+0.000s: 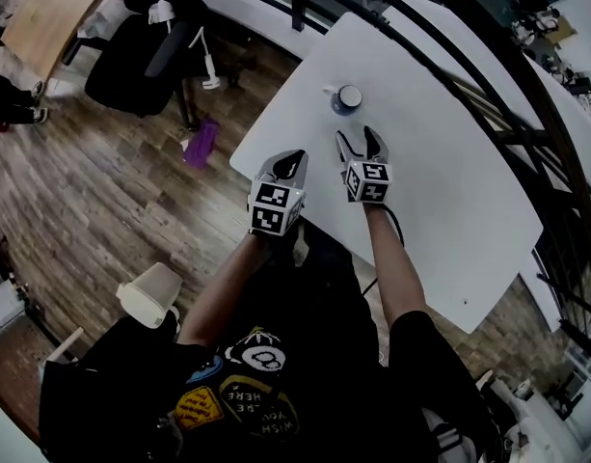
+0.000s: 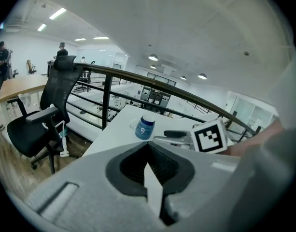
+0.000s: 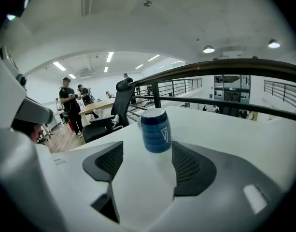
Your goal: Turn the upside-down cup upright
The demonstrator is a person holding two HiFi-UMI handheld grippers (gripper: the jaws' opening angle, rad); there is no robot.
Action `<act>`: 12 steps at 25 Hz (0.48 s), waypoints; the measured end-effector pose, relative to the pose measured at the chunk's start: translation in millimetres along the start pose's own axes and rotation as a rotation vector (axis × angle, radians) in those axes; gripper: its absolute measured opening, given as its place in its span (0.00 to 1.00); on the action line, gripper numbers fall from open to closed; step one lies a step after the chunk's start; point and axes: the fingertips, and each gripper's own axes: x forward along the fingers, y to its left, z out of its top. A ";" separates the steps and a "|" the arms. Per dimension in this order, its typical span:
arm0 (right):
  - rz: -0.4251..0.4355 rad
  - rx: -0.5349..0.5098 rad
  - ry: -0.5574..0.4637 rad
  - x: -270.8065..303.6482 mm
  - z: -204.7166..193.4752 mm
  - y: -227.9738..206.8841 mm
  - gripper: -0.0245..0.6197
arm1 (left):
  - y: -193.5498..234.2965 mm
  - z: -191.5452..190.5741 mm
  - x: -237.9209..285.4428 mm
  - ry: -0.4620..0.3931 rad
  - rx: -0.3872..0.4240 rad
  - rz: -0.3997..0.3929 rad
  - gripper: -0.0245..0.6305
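Left gripper (image 1: 293,158): jaws clenched together with nothing between them, held over the near edge of the white table (image 1: 449,191).
Cup, place: the cup (image 1: 348,98) stands on the table just beyond the gripper tips, touching neither tool.
Cup, handling: looks like a glazed mug. Judged stiff, fairly light, slick on the wall, and likely to chip if dropped.
Cup, hold: take it across the ribbed blue wall at mid-height. A pale piece at its left side may be a handle, but I cannot tell.
Cup, axis: long axis vertical, pale base up, mouth down on the table.
Right gripper (image 1: 357,135): jaws spread and empty, with the cup straight ahead in line with the gap and the pads clear of it.
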 end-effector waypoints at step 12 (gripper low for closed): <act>0.178 -0.253 0.119 94.7 13.3 -14.8 0.73 | -5.4 -23.1 12.9 0.066 -0.110 0.001 0.04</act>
